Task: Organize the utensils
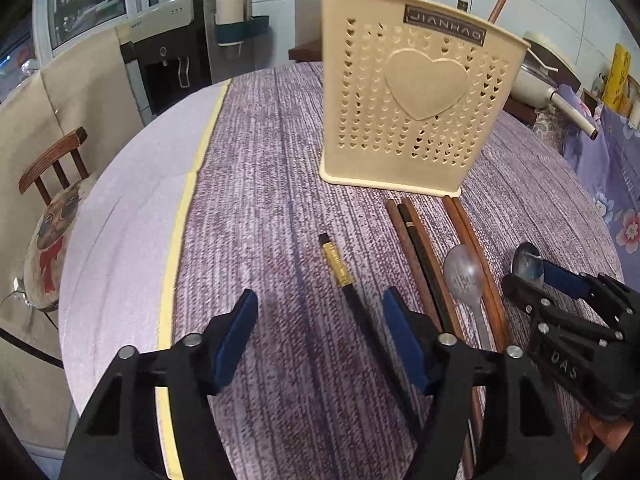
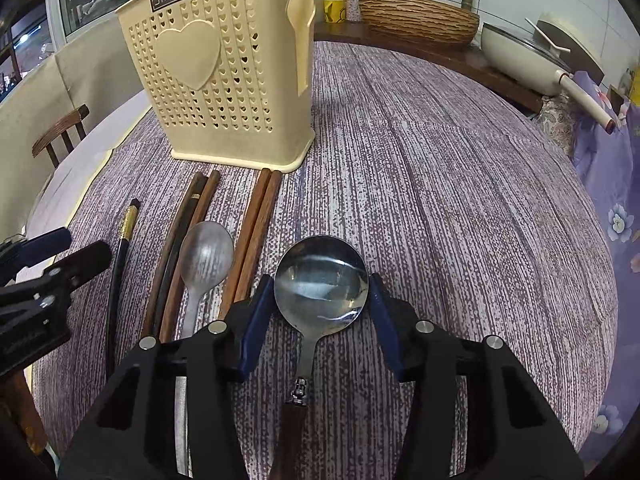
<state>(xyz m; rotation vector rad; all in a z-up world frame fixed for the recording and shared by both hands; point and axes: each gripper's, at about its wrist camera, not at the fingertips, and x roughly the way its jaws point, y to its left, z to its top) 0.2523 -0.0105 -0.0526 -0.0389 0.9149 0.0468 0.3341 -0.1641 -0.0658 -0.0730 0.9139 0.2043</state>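
Note:
A cream perforated utensil holder [image 1: 416, 96] [image 2: 224, 76] stands on the purple-grey tablecloth. In front of it lie two pairs of brown chopsticks [image 2: 256, 236], a dull metal spoon [image 2: 206, 256] [image 1: 464, 272] and a black chopstick with a gold band [image 1: 340, 268] [image 2: 126, 232]. My left gripper [image 1: 320, 336] is open; the black chopstick runs between its fingers, close to the right pad and untouched. My right gripper [image 2: 320, 312] [image 1: 532, 280] has its blue pads against both sides of the bowl of a round steel spoon [image 2: 322, 280] [image 1: 528, 262] with a dark wooden handle.
A wooden chair [image 1: 52, 164] stands past the table's left edge. Behind the table are a water dispenser [image 1: 172, 60], a woven basket [image 2: 418, 18] and a white pan [image 2: 532, 56]. Floral purple cloth [image 2: 608, 184] hangs at the right.

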